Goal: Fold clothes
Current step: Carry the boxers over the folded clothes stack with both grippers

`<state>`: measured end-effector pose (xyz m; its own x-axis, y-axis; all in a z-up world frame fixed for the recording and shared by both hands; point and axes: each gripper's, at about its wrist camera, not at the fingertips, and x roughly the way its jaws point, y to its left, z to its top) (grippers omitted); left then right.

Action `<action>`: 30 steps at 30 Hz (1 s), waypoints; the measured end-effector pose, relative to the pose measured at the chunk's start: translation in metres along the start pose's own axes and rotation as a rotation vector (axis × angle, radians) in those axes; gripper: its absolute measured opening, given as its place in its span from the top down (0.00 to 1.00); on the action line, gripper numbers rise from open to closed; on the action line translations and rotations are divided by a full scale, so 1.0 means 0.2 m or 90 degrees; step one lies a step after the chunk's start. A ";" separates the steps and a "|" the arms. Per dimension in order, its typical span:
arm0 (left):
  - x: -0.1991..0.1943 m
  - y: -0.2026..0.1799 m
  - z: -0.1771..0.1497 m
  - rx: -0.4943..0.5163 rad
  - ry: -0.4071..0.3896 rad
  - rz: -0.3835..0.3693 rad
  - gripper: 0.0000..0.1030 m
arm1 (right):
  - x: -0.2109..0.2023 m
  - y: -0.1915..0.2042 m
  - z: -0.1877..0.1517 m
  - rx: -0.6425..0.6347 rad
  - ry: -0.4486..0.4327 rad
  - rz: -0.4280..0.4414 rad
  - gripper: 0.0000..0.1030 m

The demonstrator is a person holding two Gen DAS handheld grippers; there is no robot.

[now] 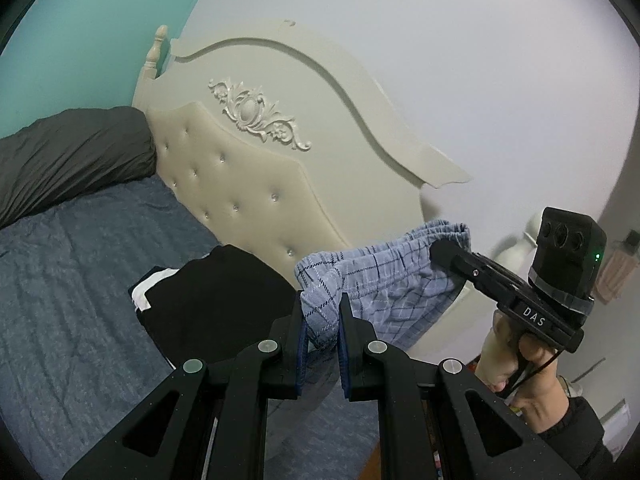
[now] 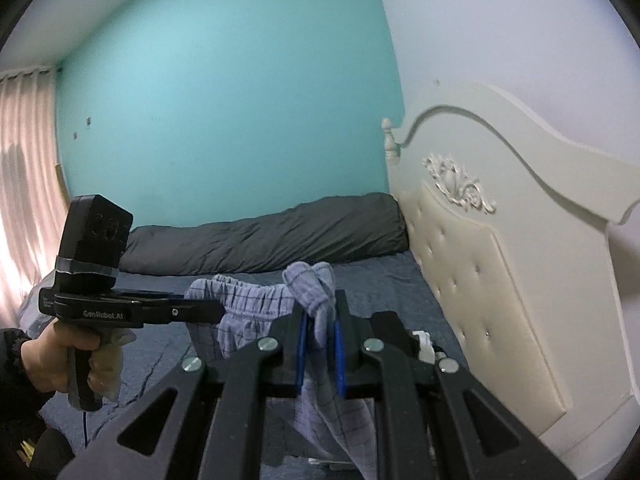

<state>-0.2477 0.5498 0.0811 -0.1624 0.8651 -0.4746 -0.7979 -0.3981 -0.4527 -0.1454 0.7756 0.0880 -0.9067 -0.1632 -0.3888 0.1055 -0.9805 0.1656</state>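
Blue bed (image 1: 80, 280) sits under the checked shorts (image 1: 384, 280), which hang in the air. Left hand-held gripper (image 1: 322, 316) and right hand-held gripper (image 2: 320, 322) each pinch the waistband. A weak pinch could let one side slip, and the shorts would drop onto the black clothes (image 1: 216, 296).

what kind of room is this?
Almost certainly a home bedroom: a bed with a blue bedspread, a cream tufted headboard and a dark grey duvet along the teal wall.
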 end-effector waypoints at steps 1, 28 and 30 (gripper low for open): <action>0.03 0.02 0.01 -0.002 0.004 0.004 0.87 | 0.03 -0.03 0.00 0.005 0.004 -0.003 0.90; 0.63 0.70 0.09 -0.087 0.087 0.079 0.84 | 1.00 -0.30 -0.04 0.009 0.204 -0.064 0.89; 0.66 0.74 0.06 -0.092 0.096 0.092 0.84 | 1.03 -0.31 -0.07 0.012 0.212 -0.070 0.89</action>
<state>-0.3950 0.6089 -0.0391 -0.1719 0.7456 -0.6438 -0.6801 -0.5627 -0.4700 -0.3342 0.8017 -0.0148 -0.7287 -0.0862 -0.6794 0.0043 -0.9926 0.1214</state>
